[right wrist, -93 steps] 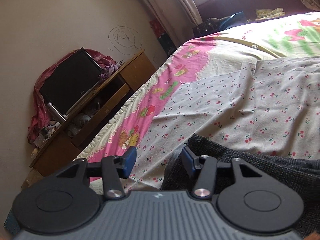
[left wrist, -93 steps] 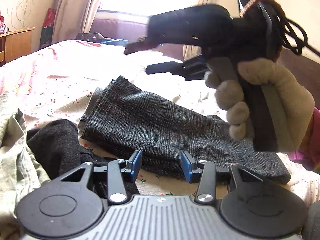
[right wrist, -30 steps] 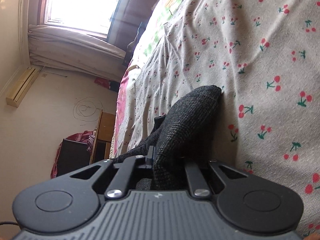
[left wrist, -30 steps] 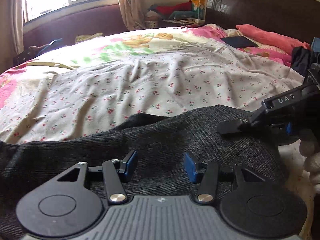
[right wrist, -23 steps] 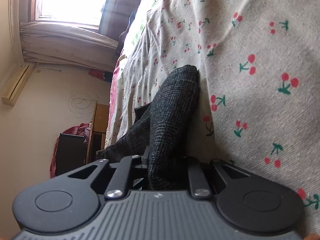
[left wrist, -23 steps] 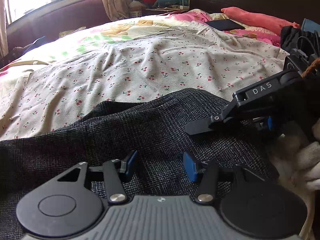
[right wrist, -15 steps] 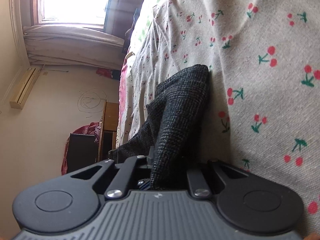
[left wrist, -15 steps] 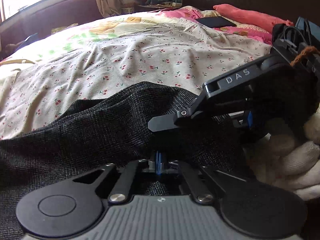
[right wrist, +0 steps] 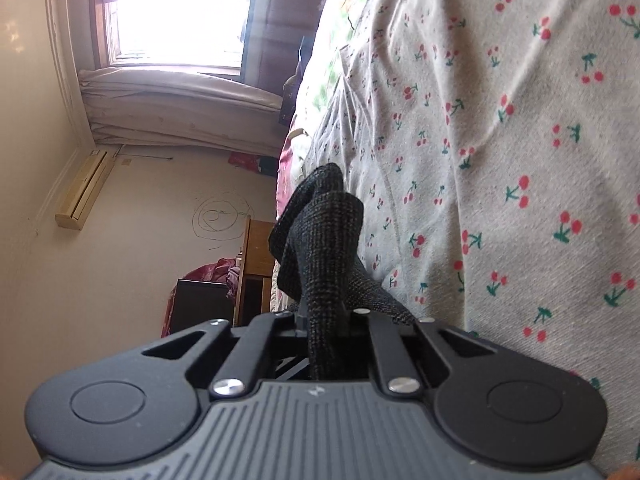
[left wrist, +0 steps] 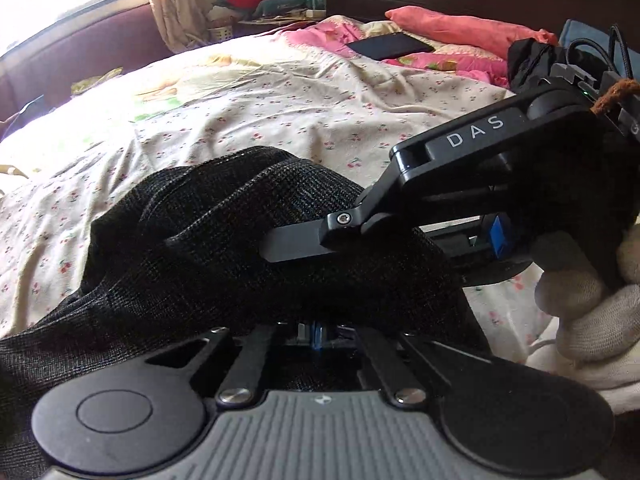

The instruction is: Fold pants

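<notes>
Both grippers were clamped on the pants (left wrist: 248, 240), a dark grey woven pair lying bunched on the bed sheet (left wrist: 280, 120), which is cream with small red cherries. Left gripper (left wrist: 318, 334): fingers drawn fully together, blue pads meeting at the centre, with a fold of the fabric's near edge pinched between them and the cloth draped over the finger linkage. Right gripper (left wrist: 280, 246), seen from the left wrist view: it entered from the right, held in a white-gloved hand (left wrist: 588, 312), body marked "DAS", one flat black finger (left wrist: 296, 242) pressed against the top of the raised fabric ridge. In the right wrist view the camera was rolled sideways, so the sheet (right wrist: 500, 160) ran up the right of the frame; right gripper (right wrist: 326, 322) was closed on a vertical fold of pants (right wrist: 320, 240) standing up between its fingers, cloth lifted off the sheet near the grip and trailing away toward the bed's far edge. The two grip points sat close together on the same bunched end of the garment. Background: pink pillow (left wrist: 460, 28) and a dark flat phone-like object (left wrist: 390, 46) at the headboard end; window (right wrist: 180, 12), wall and a wooden cabinet (right wrist: 256, 256) beyond the bed
</notes>
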`<state>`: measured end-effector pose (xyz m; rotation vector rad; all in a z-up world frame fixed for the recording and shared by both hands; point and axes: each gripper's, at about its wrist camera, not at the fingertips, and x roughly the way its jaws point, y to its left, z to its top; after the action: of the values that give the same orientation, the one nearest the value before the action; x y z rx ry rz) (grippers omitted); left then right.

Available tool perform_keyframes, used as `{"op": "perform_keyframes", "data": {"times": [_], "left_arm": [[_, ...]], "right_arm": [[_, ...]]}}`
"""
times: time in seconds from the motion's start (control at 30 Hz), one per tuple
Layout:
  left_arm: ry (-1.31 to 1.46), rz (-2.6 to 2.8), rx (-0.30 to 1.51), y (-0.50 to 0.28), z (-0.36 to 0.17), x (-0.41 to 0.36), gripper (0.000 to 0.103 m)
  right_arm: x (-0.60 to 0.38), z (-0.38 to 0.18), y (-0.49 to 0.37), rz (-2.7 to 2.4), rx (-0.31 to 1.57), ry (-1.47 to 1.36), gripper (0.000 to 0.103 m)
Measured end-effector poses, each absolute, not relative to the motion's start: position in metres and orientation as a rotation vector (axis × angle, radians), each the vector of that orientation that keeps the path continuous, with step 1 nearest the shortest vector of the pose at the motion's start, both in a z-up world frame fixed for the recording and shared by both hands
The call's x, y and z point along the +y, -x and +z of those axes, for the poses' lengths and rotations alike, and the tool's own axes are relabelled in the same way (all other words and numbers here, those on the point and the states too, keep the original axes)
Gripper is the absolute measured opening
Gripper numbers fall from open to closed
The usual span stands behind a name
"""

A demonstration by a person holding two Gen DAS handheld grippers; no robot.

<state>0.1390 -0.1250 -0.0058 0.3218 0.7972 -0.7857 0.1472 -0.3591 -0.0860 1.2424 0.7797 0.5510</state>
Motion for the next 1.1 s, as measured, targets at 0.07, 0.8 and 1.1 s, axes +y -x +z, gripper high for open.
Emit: {"op": "perform_keyframes", "data": {"times": [0.07, 0.8, 1.1], "left_arm": [[-0.336, -0.856, 0.781, -0.129, -0.006, -0.147, 0.01], [-0.128, -0.232, 0.706, -0.144, -0.028, 0.078, 0.047], [0.054, -0.155, 0.581, -0.115, -0.026, 0.104, 0.051]], "right_arm": [[-0.383, -0.076, -0.135, 0.497, 0.78, -1.227, 0.01], [-0.384, -0.009, -0.12, -0.119, 0.619, -0.54, 0.026], [-0.164, -0.003, -0.202, 0.53, 0.846, -0.505, 0.026]]}}
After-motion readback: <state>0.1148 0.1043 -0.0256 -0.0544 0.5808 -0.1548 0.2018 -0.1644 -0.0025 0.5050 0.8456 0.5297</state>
